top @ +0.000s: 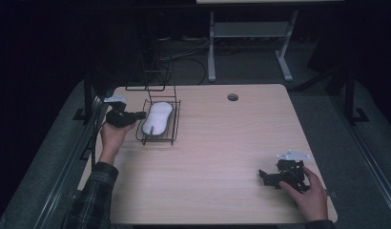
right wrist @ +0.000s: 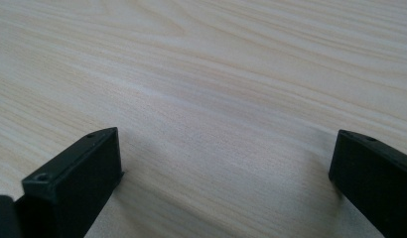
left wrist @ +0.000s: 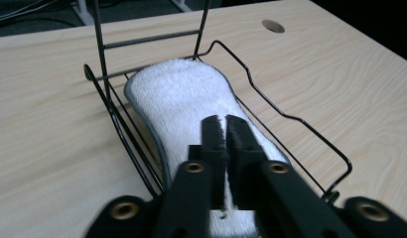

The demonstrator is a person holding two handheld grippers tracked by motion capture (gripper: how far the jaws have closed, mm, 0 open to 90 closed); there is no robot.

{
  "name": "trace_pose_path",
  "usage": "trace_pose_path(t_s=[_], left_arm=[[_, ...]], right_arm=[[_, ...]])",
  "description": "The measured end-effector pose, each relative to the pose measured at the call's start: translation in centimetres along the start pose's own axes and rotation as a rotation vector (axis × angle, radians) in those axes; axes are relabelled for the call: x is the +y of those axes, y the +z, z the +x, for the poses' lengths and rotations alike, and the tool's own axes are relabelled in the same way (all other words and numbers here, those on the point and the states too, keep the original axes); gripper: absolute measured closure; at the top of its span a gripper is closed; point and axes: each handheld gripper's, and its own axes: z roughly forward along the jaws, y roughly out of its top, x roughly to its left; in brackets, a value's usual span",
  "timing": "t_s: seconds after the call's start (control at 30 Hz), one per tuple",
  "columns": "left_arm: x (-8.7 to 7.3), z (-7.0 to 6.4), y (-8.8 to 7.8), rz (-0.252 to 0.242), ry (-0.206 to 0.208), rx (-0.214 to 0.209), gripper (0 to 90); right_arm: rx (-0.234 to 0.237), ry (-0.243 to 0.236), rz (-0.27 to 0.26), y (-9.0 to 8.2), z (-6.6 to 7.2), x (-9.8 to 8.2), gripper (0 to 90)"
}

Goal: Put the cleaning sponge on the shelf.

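A white fluffy sole-shaped pad (top: 157, 119) (left wrist: 186, 99) with a grey edge lies in a black wire rack (top: 177, 120) (left wrist: 291, 118) at the table's left rear. My left gripper (top: 142, 114) (left wrist: 225, 121) reaches in from the rack's left side. Its jaws stand together just above the pad's near end, with only a thin slit between them and nothing gripped. My right gripper (top: 266, 177) (right wrist: 226, 163) rests low over the bare wood near the front right corner. Its jaws are wide apart with nothing between them.
The light wooden table (top: 222, 157) has a round cable hole (top: 232, 97) (left wrist: 273, 26) at the back. The rack's tall wire back (top: 153, 71) rises at its far end. A white desk frame (top: 211, 52) and cables stand on the floor behind.
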Motion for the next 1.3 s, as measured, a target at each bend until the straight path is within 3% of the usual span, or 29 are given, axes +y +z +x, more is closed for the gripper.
trace_pose_path(t_s=[0.3,0.6,0.83,0.97,1.3], left_arm=[[-1.3,-1.2,-1.5,0.036,0.018,0.049,58.2],[-2.5,-2.3,-2.5,0.063,0.062,0.093,39.2],[-3.2,-3.2,-3.8,0.073,0.072,0.109,26.5],[-3.9,-3.8,-4.7,0.087,0.075,0.115,20.8],[-5.8,-5.2,-5.9,0.103,0.085,0.112,19.2]], right_arm=[[0.000,0.000,0.000,0.0,0.0,0.0,0.0],[0.000,0.000,0.000,0.0,0.0,0.0,0.0],[0.001,-0.001,0.000,0.0,0.0,0.0,0.0],[0.001,-0.001,0.001,0.0,0.0,0.0,0.0],[0.001,-0.001,0.000,0.0,0.0,0.0,0.0]])
